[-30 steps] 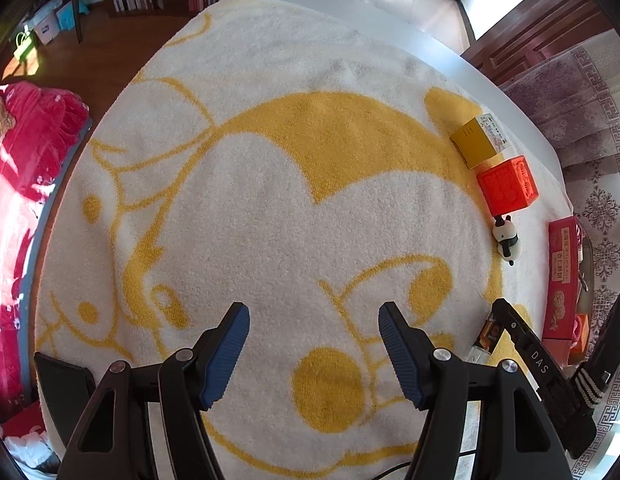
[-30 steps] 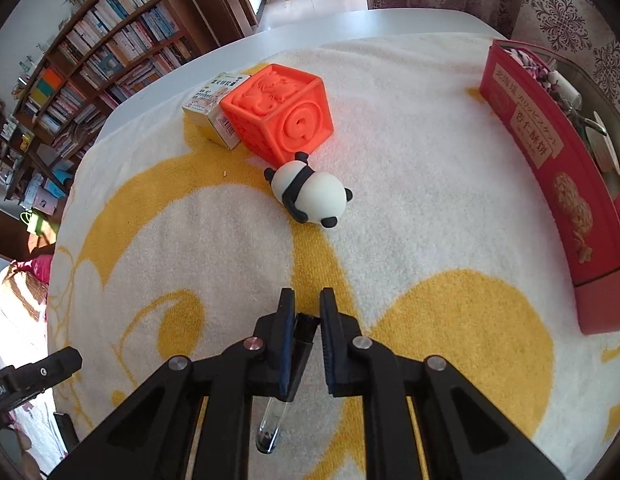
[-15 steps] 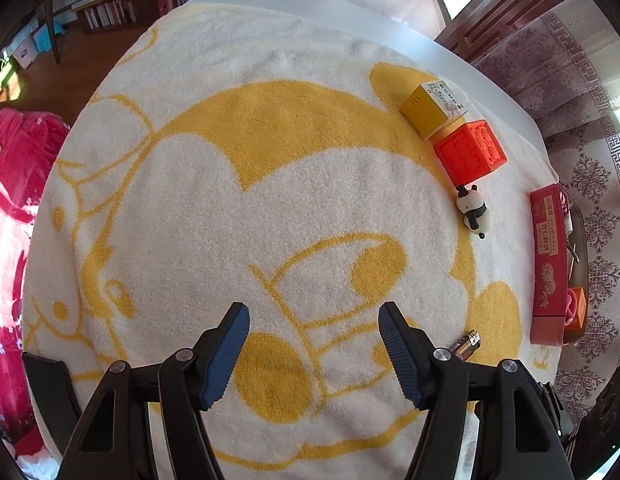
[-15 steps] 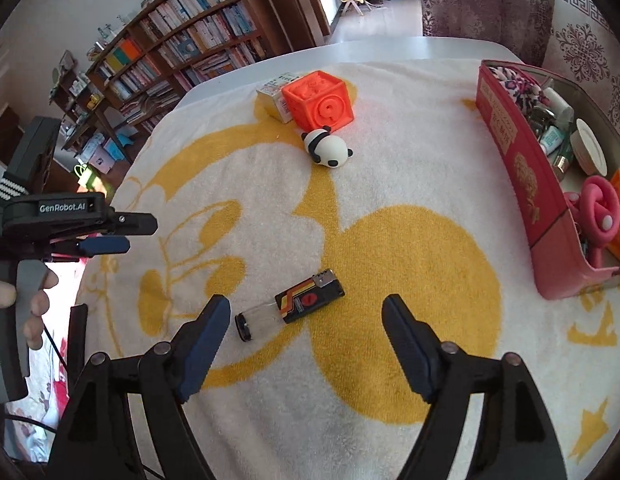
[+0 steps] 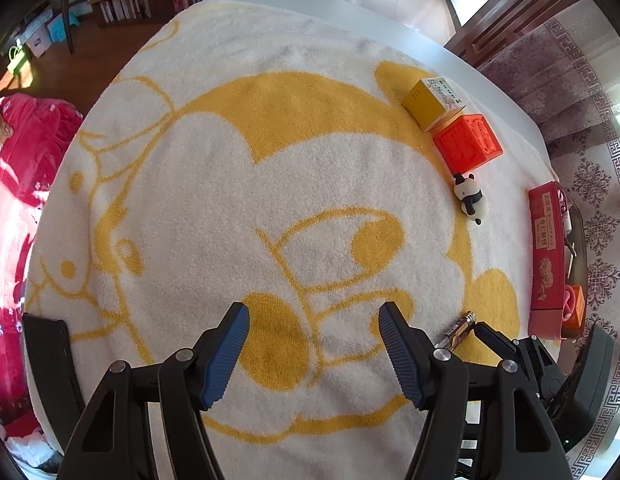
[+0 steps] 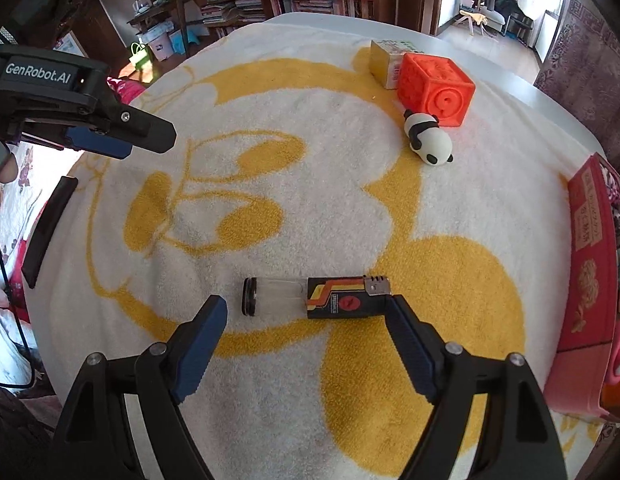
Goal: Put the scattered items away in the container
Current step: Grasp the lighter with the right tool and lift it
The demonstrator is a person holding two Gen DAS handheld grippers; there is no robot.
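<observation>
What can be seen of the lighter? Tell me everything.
The lighter lies flat on its side on the yellow-and-white towel, lengthwise across the right wrist view. One half is clear plastic with a dark end cap, the other black with orange and yellow stripes and a red mark, ending in a metal hood. It lies just beyond the right gripper, whose open jaws have just released it; only the towel touches it.

both my wrist cameras look steeply down at the yellow-and-white towel (image 5: 270, 184) from close above. the left one hangs over the towel's middle; the right sits nearer the lighter (image 6: 318, 296). both share the towel, lighter (image 5: 460, 328) and orange cube (image 6: 434, 88).
</observation>
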